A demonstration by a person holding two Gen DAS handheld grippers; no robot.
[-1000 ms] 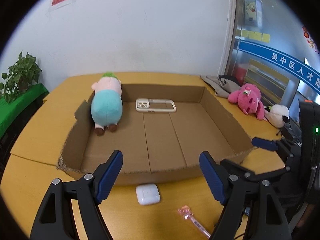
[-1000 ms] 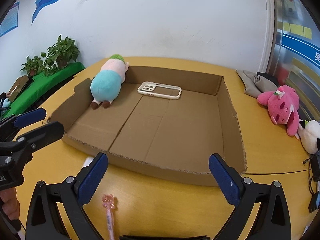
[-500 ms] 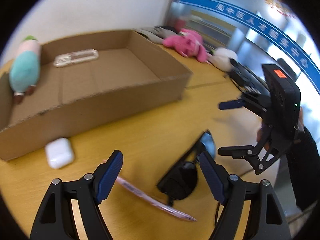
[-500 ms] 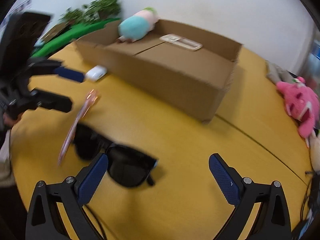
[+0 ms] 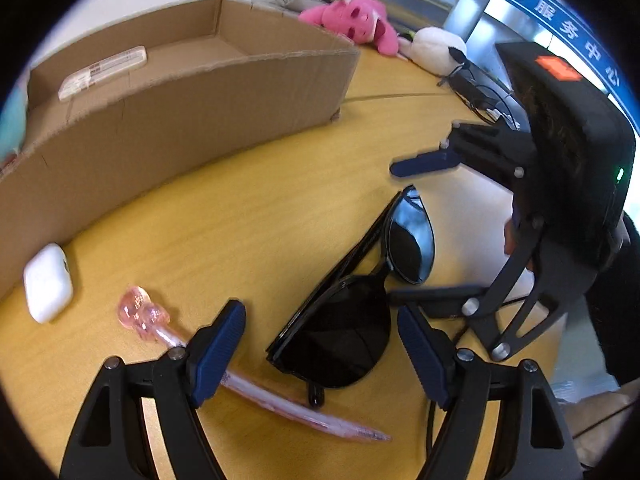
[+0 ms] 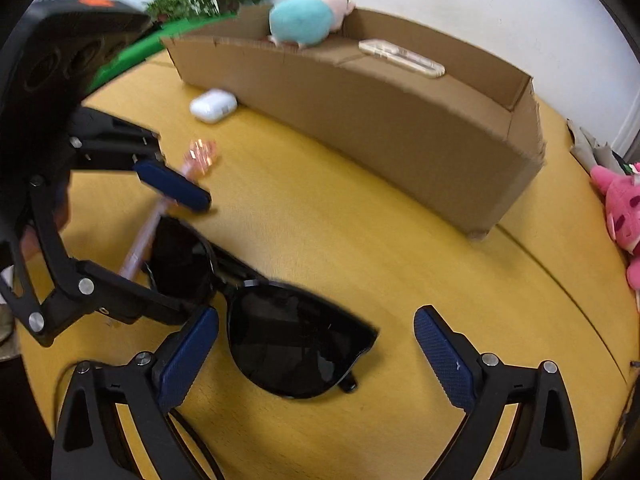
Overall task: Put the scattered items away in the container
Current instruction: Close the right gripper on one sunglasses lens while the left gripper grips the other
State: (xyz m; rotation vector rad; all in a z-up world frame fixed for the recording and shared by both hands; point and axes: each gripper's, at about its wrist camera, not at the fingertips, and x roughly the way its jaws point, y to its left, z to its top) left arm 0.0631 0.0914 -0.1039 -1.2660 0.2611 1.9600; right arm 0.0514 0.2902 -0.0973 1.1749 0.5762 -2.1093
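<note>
1. Black sunglasses (image 5: 352, 312) lie folded on the yellow tabletop (image 5: 240, 220), lower centre of both wrist views, lenses facing up.
2. My left tongs (image 5: 322, 354) are spread wide, holding nothing; one lens sits between the blue pads, with no contact that I can make out.
3. My right tongs (image 6: 316, 358) are likewise wide open and empty, straddling the other lens (image 6: 292, 344) at the bottom of the right view.
4. Each pair of tongs shows in the other's camera: right at the right edge of the left view, left at the left edge of the right view.
5. Pink pen (image 5: 256, 384) with a clear pink topper lies just beside the sunglasses, lower left in the left view, partly under my left pad.
6. White earbud case (image 5: 48, 282) rests at the left edge of that view, close to the outer wall of the cardboard box (image 5: 180, 120).
7. Inside the box: a phone case (image 6: 402, 58) on its floor, and a teal-and-pink plush toy (image 6: 306, 16) at one end.
8. Pink plush (image 5: 352, 20) and white plush (image 5: 436, 50) lie on the tabletop beyond the box, top of the left view.
</note>
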